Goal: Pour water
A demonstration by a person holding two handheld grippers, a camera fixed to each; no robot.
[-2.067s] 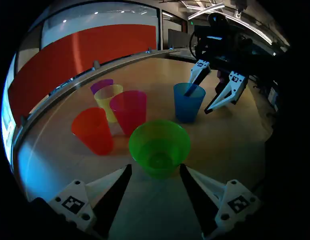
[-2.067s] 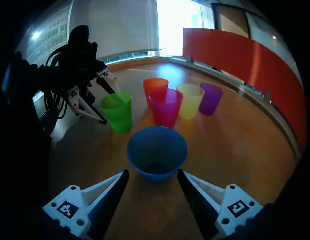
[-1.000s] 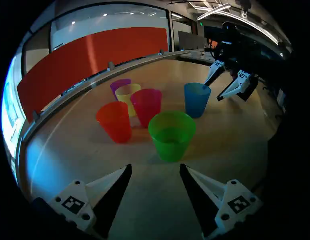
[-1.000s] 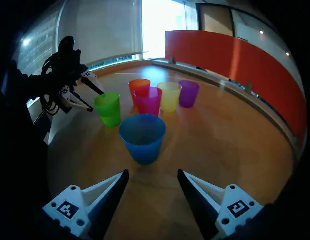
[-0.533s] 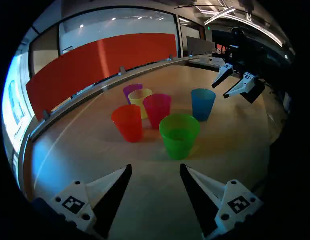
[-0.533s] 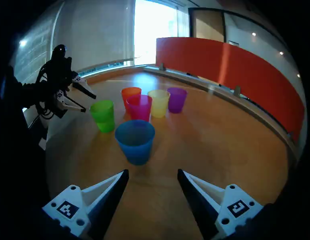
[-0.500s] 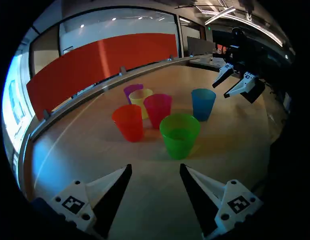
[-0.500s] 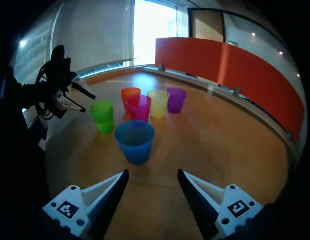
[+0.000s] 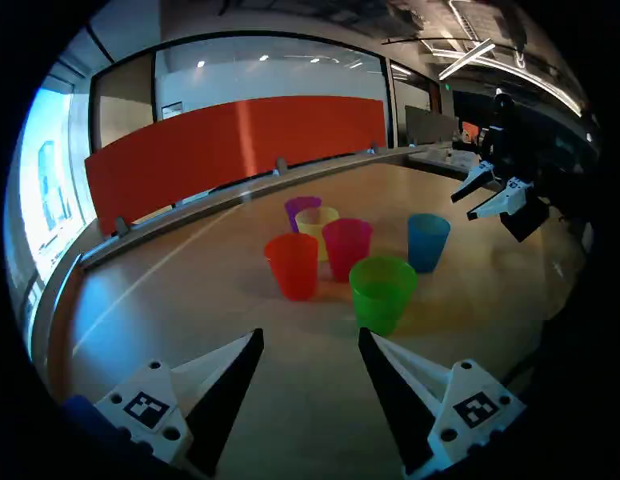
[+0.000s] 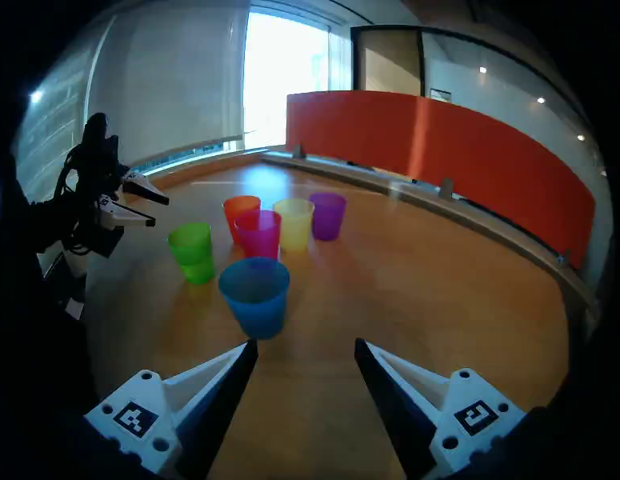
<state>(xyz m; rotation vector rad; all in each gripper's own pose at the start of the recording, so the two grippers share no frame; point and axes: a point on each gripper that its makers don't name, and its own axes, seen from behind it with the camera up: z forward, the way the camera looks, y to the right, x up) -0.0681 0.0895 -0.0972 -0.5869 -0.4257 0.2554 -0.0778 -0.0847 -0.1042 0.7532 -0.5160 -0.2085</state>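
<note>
Green cup (image 9: 382, 292): upright on the tabletop (image 9: 174, 296), nearest cup ahead of the left gripper (image 9: 308, 336), slightly right; likely set forward for a clear grasp.
Blue cup (image 10: 254, 296): upright, nearest ahead of the right gripper (image 10: 304, 342), slightly left.
Left gripper: spread wide, empty.
Right gripper: spread wide, empty.

The left gripper (image 9: 310, 336) has its jaws spread, with nothing between them. Ahead of the jaws the green cup (image 9: 382, 293) stands nearest, the orange cup (image 9: 294, 266) beyond it.

The middle of the table (image 10: 438, 272) is taken up by six close-set cups (image 10: 259, 232); open wood is left round them toward the edges.
</note>
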